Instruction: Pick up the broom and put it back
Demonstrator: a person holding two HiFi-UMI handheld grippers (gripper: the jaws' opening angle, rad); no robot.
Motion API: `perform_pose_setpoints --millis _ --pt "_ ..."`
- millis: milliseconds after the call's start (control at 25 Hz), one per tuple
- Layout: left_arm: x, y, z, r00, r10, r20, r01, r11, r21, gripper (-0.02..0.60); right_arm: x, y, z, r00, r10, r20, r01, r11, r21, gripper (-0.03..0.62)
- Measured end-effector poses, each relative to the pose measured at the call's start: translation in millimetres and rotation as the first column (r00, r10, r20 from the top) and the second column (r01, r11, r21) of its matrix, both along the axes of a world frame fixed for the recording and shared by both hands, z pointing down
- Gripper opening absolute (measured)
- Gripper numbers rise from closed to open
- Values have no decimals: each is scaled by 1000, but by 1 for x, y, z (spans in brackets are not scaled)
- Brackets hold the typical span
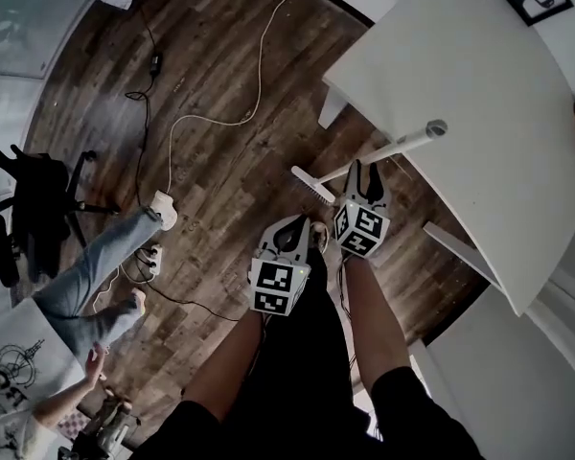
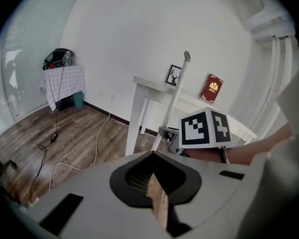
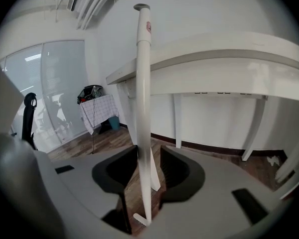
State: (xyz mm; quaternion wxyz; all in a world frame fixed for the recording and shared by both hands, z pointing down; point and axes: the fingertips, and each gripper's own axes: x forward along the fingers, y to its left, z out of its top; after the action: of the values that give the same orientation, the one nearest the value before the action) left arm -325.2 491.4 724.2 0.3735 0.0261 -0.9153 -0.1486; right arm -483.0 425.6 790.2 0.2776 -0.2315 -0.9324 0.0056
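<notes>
Right tongs stand open around the upright broom handle, not touching it; left tongs are closed, empty. Broom stands by the worktop.

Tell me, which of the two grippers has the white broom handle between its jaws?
The right gripper: the broom handle stands between its parted jaws, not clamped. The left gripper has nothing between its jaws.
</notes>
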Motion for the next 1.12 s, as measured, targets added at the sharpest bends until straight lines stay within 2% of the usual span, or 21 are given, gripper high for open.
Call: perform_pose_setpoints --millis 240,440,600,800,1120 --pt "3 0 2 1000 -11 -4 11 1000 0 2 -1 11 1 999 -19 37 21 999 -32 95" --pt "15 1 0 1000 -16 5 16 1000 4 2 3 15 -4 997 -32 71 37 998 -56 91" --pt "35 3 2 1000 -5 -13 4 1000 -29 2 27 12 -9 994 -69 80 74 995 -60 91" --pt "45 13 -12 1000 -9 15 9 999 -38 2 52 11 -22 990 -73 121 81 995 -56 91" --pt "69 8 -36 998 33 50 -31 998 -52 2 74 14 -79 968 -81 237 94 995 -41 91"
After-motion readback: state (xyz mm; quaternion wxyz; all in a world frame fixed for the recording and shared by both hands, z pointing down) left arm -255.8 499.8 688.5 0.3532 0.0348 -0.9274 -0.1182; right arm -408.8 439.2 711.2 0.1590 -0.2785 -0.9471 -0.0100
